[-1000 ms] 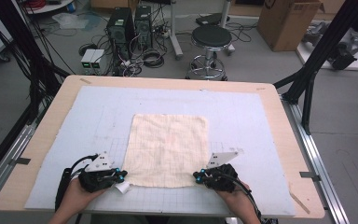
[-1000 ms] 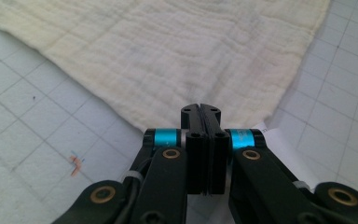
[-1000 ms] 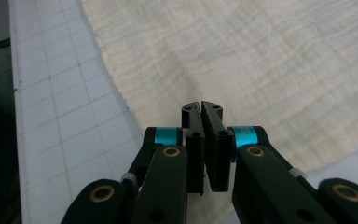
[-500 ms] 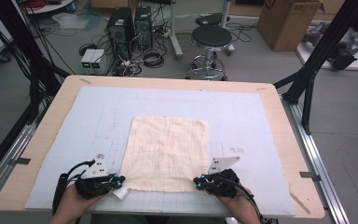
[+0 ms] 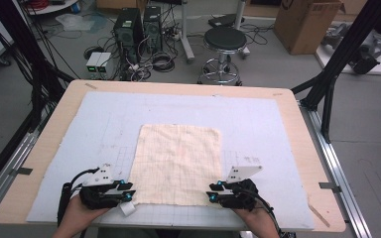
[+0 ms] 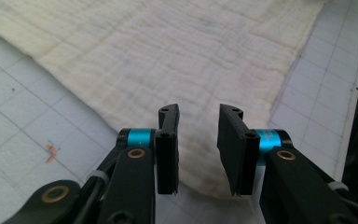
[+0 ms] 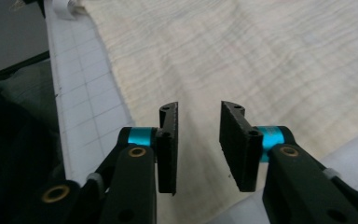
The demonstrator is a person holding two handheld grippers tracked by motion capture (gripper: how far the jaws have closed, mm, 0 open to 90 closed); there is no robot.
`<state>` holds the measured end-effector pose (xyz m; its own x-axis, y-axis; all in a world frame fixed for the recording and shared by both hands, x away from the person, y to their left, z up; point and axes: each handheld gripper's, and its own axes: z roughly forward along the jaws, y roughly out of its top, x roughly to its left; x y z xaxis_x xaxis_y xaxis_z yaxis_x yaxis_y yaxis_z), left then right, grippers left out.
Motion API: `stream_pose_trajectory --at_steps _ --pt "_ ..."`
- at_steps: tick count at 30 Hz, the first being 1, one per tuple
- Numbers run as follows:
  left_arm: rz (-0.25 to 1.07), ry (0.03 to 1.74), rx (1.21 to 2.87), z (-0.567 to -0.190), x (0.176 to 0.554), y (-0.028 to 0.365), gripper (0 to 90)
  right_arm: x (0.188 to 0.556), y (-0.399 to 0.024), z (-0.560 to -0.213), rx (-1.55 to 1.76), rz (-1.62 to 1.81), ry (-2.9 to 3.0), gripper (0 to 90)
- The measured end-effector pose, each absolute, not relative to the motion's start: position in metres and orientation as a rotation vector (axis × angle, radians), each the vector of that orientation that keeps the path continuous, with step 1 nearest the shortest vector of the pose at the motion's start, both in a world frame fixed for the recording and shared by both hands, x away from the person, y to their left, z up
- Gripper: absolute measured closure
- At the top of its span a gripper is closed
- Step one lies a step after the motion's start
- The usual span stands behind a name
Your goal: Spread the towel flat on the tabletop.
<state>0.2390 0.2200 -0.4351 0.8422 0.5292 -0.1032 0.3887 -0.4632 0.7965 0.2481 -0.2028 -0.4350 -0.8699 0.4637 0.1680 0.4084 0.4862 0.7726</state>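
Left gripper [image 5: 125, 190]: at the near left corner of the cloth; its jaws have just been opening and stand apart over the cloth's edge, gripping nothing.
Right gripper [image 5: 213, 191]: at the near right corner of the cloth; its jaws have just been opening too, parted above the fabric, pads off it.
Hands: left hand [image 5: 77, 218] and right hand [image 5: 255, 220] come in from the near table edge, each behind its gripper.
Cloth [image 5: 177, 163]: cream, crinkled, spread flat on the mat, near edge between the two grippers.
Label [image 5: 127, 208]: small white tag sticking out at the cloth's near left corner, just beside the left gripper.
Mat [image 5: 278, 148]: pale blue with a grid, covering most of the table.
Table [image 5: 302, 163]: wooden top, bare rim around the mat.
In the way: nothing lies between the grippers and the cloth.
Stool [image 5: 224, 42]: round black seat, on the floor beyond the far edge.
Computers [image 5: 138, 22]: two dark towers with tangled cables, far left.
Box [image 5: 305, 22]: cardboard, far right on the floor.
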Motion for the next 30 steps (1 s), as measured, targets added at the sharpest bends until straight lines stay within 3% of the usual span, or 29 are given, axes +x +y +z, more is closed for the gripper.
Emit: stream_pose_trajectory --at_steps 19,25,30 --pt "0.311 0.737 1.995 -0.429 0.245 0.236 40.9 0.267 -0.206 -0.43 0.877 1.408 2.493 30.1" --pt "0.354 0.765 1.97 -0.43 0.25 0.237 34.0 0.268 -0.206 -0.429 0.87 1.389 2.472 27.4" --pt "0.363 0.775 1.953 -0.429 0.251 0.239 33.7 0.265 -0.204 -0.429 0.851 1.37 2.476 26.0"
